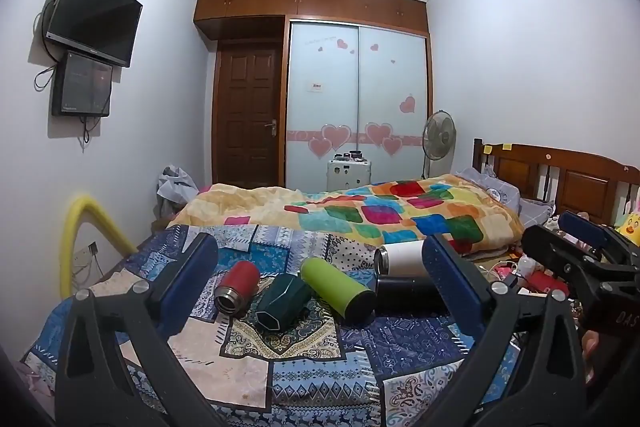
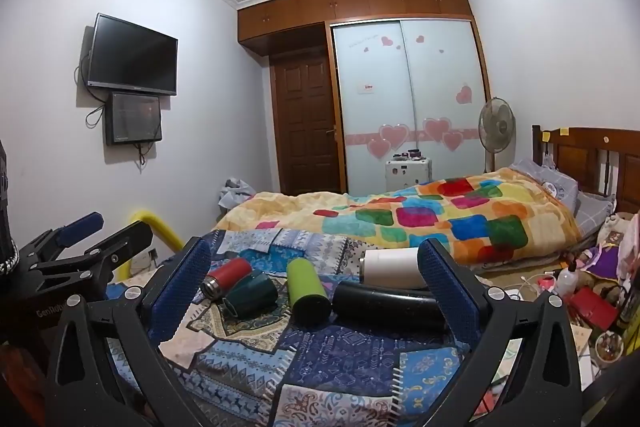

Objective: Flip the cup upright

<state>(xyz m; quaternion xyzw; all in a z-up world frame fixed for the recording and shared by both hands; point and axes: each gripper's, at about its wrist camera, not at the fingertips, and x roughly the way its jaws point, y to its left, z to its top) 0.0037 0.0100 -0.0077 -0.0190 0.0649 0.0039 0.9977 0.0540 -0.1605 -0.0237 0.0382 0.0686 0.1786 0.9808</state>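
Note:
Several cups lie on their sides on the patchwork blanket (image 1: pixel 312 383): a red one (image 1: pixel 237 286) (image 2: pixel 227 276), a dark green faceted one (image 1: pixel 282 302) (image 2: pixel 251 293), a lime green one (image 1: pixel 338 289) (image 2: pixel 307 287), a black one (image 1: pixel 408 294) (image 2: pixel 388 303) and a white one (image 1: pixel 402 258) (image 2: pixel 394 267). My left gripper (image 1: pixel 320 267) is open and empty, short of the cups. My right gripper (image 2: pixel 314 269) is open and empty, also short of them. Each gripper shows at the edge of the other's view: the right one (image 1: pixel 580 247) and the left one (image 2: pixel 96 231).
A colourful quilt (image 1: pixel 380 215) covers the bed behind the cups. A wooden headboard (image 1: pixel 560 175) stands at the right. Clutter (image 2: pixel 580 291) lies at the right of the blanket. A yellow padded rail (image 1: pixel 88 227) is at the left. A fan (image 1: pixel 439 139), wardrobe and door are far back.

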